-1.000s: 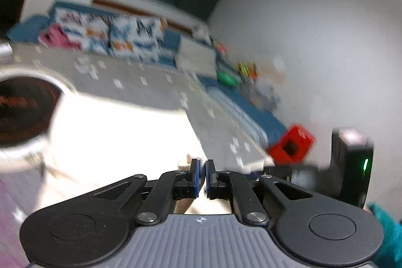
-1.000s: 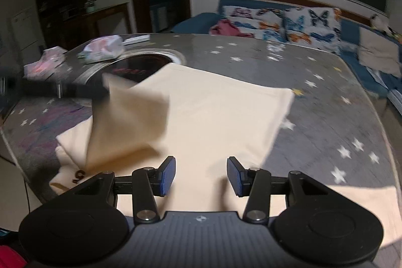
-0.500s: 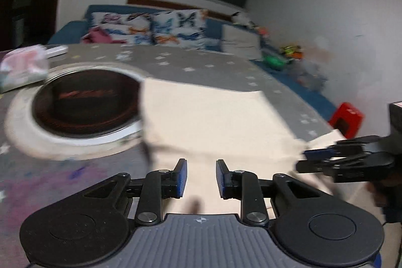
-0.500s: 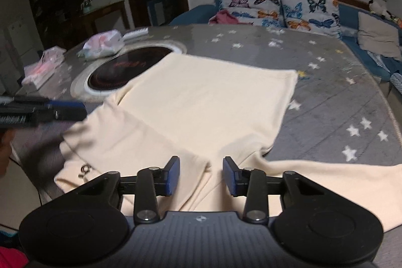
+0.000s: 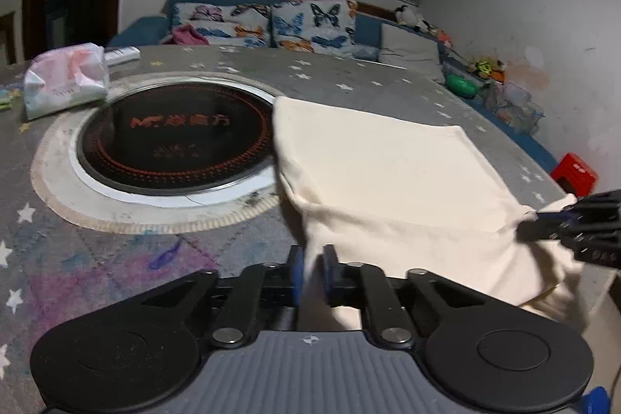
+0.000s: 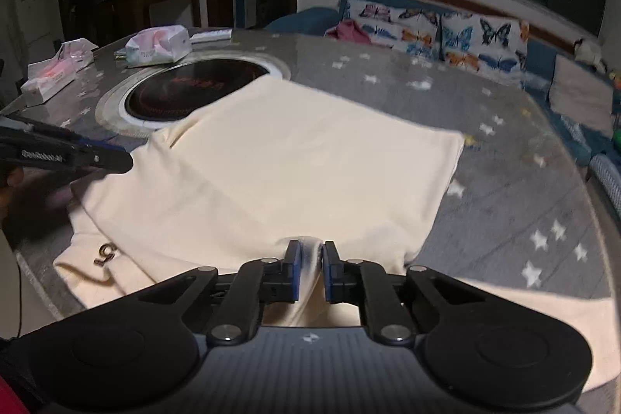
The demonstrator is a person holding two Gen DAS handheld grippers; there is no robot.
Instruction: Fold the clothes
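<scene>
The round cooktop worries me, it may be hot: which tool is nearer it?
Left. The left tool grips cloth just beside the cooktop; the right tool grips farther across the garment.

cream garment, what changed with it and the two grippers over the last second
Both grippers took hold of the cream garment: the left gripper, open over it half a second ago, has pinched its near edge, and the right gripper is closing on a bunched fold. The flap held up a second ago now lies flat. The round cooktop, tissue pack and star-patterned table stayed as they were.
</scene>
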